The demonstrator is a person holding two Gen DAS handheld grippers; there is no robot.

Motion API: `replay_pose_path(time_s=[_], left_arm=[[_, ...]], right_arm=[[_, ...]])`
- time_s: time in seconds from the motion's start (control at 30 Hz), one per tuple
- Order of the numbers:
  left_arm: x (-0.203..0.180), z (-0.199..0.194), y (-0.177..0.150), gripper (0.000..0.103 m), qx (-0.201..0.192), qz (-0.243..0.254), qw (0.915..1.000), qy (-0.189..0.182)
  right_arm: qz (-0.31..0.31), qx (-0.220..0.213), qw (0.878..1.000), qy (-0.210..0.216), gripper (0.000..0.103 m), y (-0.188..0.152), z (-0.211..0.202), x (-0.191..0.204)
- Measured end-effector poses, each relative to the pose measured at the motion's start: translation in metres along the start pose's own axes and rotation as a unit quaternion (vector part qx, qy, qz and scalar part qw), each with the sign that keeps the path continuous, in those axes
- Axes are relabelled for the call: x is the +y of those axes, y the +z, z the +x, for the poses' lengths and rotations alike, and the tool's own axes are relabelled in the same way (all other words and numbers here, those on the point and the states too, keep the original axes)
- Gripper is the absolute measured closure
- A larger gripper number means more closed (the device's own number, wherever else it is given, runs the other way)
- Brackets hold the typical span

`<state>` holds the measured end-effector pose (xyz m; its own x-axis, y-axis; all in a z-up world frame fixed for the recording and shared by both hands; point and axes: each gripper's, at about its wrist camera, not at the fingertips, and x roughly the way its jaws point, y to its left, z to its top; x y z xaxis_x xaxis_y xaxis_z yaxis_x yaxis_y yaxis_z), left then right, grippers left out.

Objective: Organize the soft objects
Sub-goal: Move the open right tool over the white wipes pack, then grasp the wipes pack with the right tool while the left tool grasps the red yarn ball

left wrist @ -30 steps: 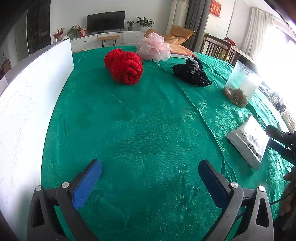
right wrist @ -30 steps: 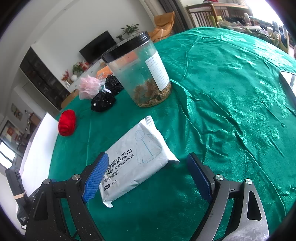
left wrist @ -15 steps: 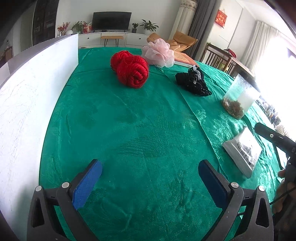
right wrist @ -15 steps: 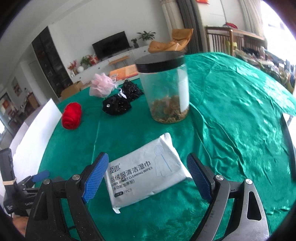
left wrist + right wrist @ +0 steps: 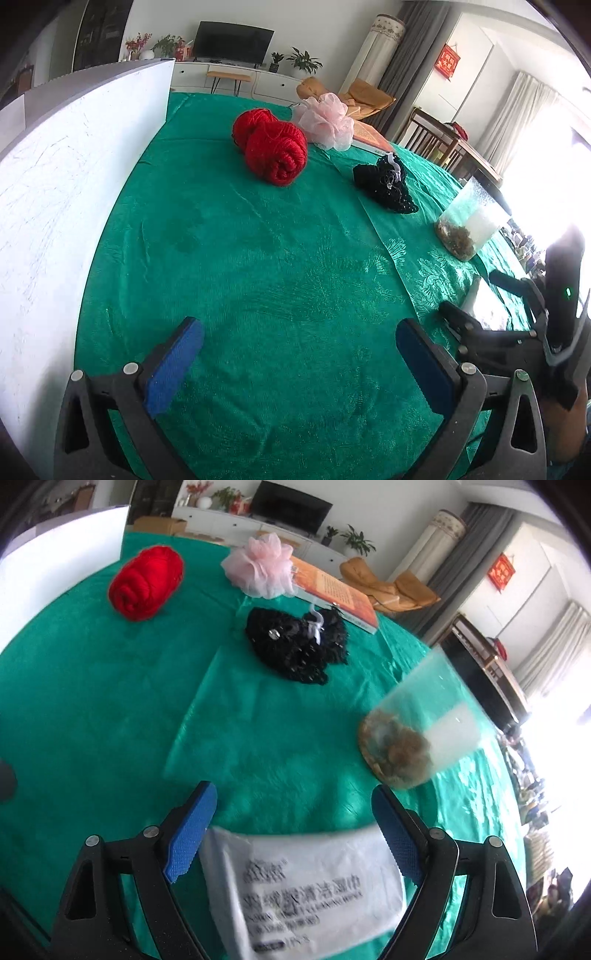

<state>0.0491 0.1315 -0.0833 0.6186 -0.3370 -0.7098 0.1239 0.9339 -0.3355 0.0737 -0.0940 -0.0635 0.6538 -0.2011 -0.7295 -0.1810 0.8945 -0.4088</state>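
Wet-wipes pack (image 5: 306,886) lies flat on green cloth (image 5: 258,746), directly under and between the pads of right tongs (image 5: 295,827), spread wide, no contact. Left tongs (image 5: 295,354) spread, empty. Pack likely light, squashy, slick film: grip across short width, mid-body.

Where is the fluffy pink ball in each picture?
Left wrist view: the pink ball sits at the top, right of centre, at the far side of the table, just right of the red yarn.
Right wrist view: the pink ball is at the top, left of centre, right of the red yarn and beyond the black bundle.
Shared landmark: the red yarn.
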Motion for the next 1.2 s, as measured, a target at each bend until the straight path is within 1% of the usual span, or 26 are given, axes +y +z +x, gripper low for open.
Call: replay_pose_path(time_s=[0.13,0.2,0.23,0.3,0.37,0.43,0.47,0.5,0.53,0.57,0.6,0.63,0.7,0.8,0.83,0.87,0.9,0.93,0.97,1.0,1.03,1.07,1.1,1.13,1.17,1.2], left_arm=[[-0.001,0.0,0.0,0.0,0.0,0.002,1.0,0.002],[-0.001,0.0,-0.001,0.0,0.0,0.002,1.0,0.003],[-0.001,0.001,-0.001,0.0,0.001,0.002,1.0,0.003],[-0.001,0.0,-0.001,0.0,0.001,0.003,1.0,0.004],[-0.002,0.0,-0.001,0.0,0.001,0.004,1.0,0.005],[-0.001,0.0,-0.001,0.0,0.001,0.005,1.0,0.006],[-0.001,0.0,-0.001,0.0,0.001,0.005,1.0,0.006],[-0.001,0.0,-0.001,0.0,0.001,0.005,1.0,0.005],[-0.001,0.0,-0.001,0.0,0.001,0.004,1.0,0.005],[-0.002,0.001,-0.001,0.0,0.001,0.004,1.0,0.005],[-0.002,0.001,-0.001,0.0,0.001,0.005,1.0,0.006],[-0.002,0.001,-0.001,0.0,0.002,0.006,1.0,0.007],[-0.003,0.002,-0.002,0.0,0.003,0.009,0.9999,0.011],[-0.005,0.003,-0.002,0.0,0.004,0.012,0.9998,0.015],[-0.005,0.003,-0.002,0.0,0.004,0.012,0.9998,0.015],[-0.005,0.003,-0.002,0.0,0.005,0.013,0.9998,0.015],[-0.005,0.003,-0.001,0.0,0.006,0.014,0.9998,0.016],[-0.006,0.004,-0.001,0.0,0.008,0.017,0.9997,0.018],[-0.007,0.005,-0.001,0.0,0.012,0.022,0.9995,0.022],[-0.009,0.006,-0.001,0.0,0.017,0.029,0.9991,0.028],[-0.012,0.008,0.0,0.0,0.024,0.036,0.9984,0.037],[-0.016,0.011,0.001,0.0,0.031,0.043,0.9977,0.042],[-0.019,0.014,0.005,0.0,0.039,0.047,0.9974,0.038],[-0.021,0.017,0.01,0.0,0.046,0.045,0.9976,0.024],[-0.024,0.02,0.017,0.0,0.049,0.042,0.9978,0.013],[-0.026,0.021,0.028,0.0,0.045,0.039,0.9982,0.01]], right_arm=[[-0.023,-0.001,1.0,-0.009,0.015,-0.042,-0.024,-0.015],[-0.016,0.004,1.0,-0.009,0.015,-0.057,-0.033,-0.025],[0.001,0.008,1.0,-0.006,0.015,-0.061,-0.037,-0.032],[0.061,0.007,0.998,0.005,0.015,-0.066,-0.05,-0.053],[0.132,0.01,0.991,0.033,0.015,-0.068,-0.055,-0.077],[0.187,0.026,0.978,0.084,0.015,-0.07,-0.05,-0.094],[0.224,0.029,0.967,0.12,0.015,-0.075,-0.046,-0.104],[0.271,0.03,0.951,0.146,0.015,-0.081,-0.041,-0.116],[0.318,0.028,0.934,0.163,0.015,-0.09,-0.037,-0.13],[0.353,0.026,0.919,0.172,0.015,-0.097,-0.033,-0.141],[0.372,0.029,0.911,0.173,0.015,-0.101,-0.03,-0.147],[0.378,0.04,0.908,0.175,0.015,-0.102,-0.025,-0.149],[0.372,0.055,0.909,0.18,0.015,-0.097,-0.02,-0.14],[0.354,0.067,0.92,0.155,0.015,-0.078,-0.013,-0.115],[0.341,0.077,0.925,0.151,0.013,-0.072,-0.007,-0.103],[0.313,0.089,0.937,0.129,0.01,-0.064,-0.001,-0.09],[0.278,0.094,0.95,0.104,0.009,-0.056,0.002,-0.077],[0.246,0.097,0.96,0.087,0.01,-0.052,0.004,-0.067],[0.238,0.085,0.963,0.093,0.01,-0.053,0.002,-0.065],[0.239,0.078,0.963,0.1,0.016,-0.057,-0.001,-0.068],[0.235,0.076,0.964,0.095,0.021,-0.061,-0.003,-0.073],[0.234,0.069,0.965,0.098,0.033,-0.065,-0.006,-0.079],[0.235,0.069,0.965,0.094,0.033,-0.069,-0.008,-0.085],[0.242,0.073,0.963,0.095,0.034,-0.075,-0.006,-0.096],[0.253,0.071,0.96,0.097,0.034,-0.081,-0.005,-0.107],[0.27,0.07,0.955,0.102,0.035,-0.084,-0.003,-0.118]])
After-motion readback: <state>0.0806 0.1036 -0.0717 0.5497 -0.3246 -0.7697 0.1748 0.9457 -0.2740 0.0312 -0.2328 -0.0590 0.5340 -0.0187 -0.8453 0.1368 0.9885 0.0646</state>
